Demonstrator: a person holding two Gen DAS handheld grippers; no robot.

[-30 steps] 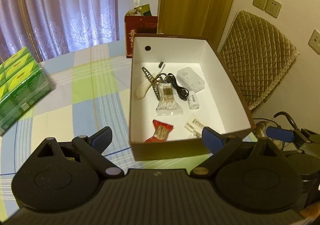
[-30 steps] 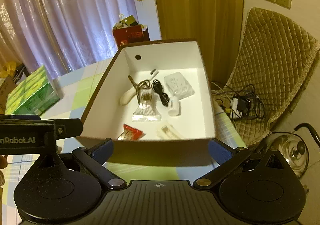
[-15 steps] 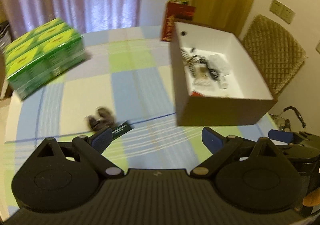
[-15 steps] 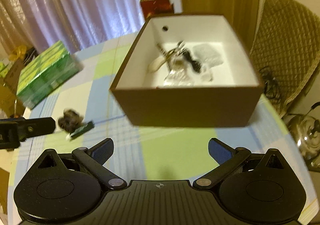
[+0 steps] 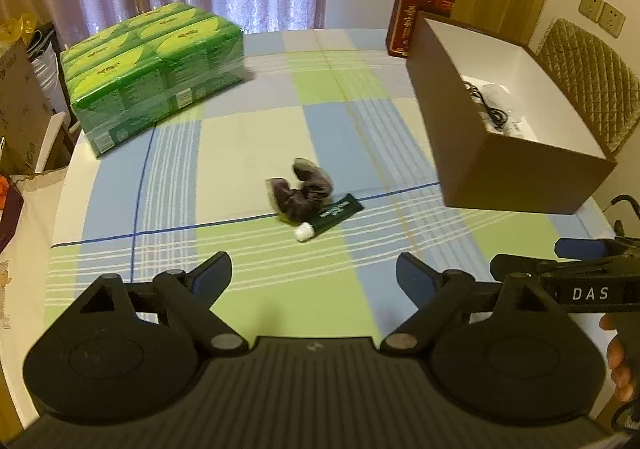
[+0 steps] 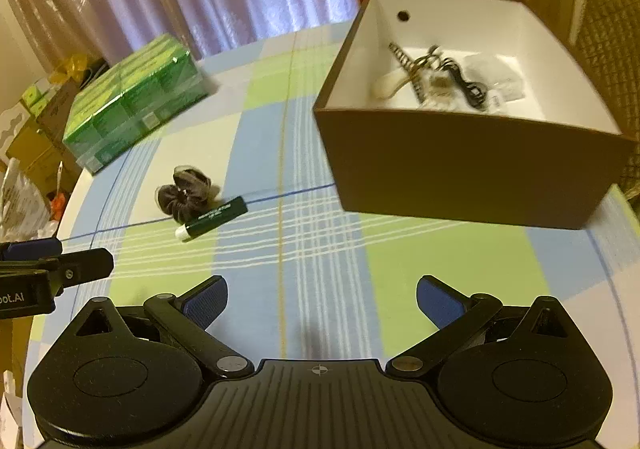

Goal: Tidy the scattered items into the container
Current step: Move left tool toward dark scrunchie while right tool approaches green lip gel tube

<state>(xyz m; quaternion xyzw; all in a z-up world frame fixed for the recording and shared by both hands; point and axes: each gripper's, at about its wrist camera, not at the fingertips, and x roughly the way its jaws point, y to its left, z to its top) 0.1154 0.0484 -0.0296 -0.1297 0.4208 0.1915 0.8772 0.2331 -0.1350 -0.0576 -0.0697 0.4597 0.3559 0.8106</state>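
A brown box (image 5: 516, 173) (image 6: 460, 165) with a white inside stands at the table's right and holds a black cable (image 6: 466, 83), a comb and several small packets. On the checked cloth lie a dark scrunchie (image 5: 304, 189) (image 6: 186, 193) and, touching it, a dark green tube with a white cap (image 5: 332, 215) (image 6: 214, 217). My left gripper (image 5: 314, 277) is open and empty, short of the two items. My right gripper (image 6: 320, 299) is open and empty too, with the box ahead to its right.
A green shrink-wrapped pack of boxes (image 5: 156, 69) (image 6: 132, 101) sits at the far left of the table. A red gift bag (image 5: 420, 21) stands behind the box. A quilted chair (image 5: 592, 81) is at the right. Cartons and bags crowd the floor at the left.
Both grippers have pulled back from over the box and swung left. The scrunchie and the tube have come into view; the box now sits to the right.
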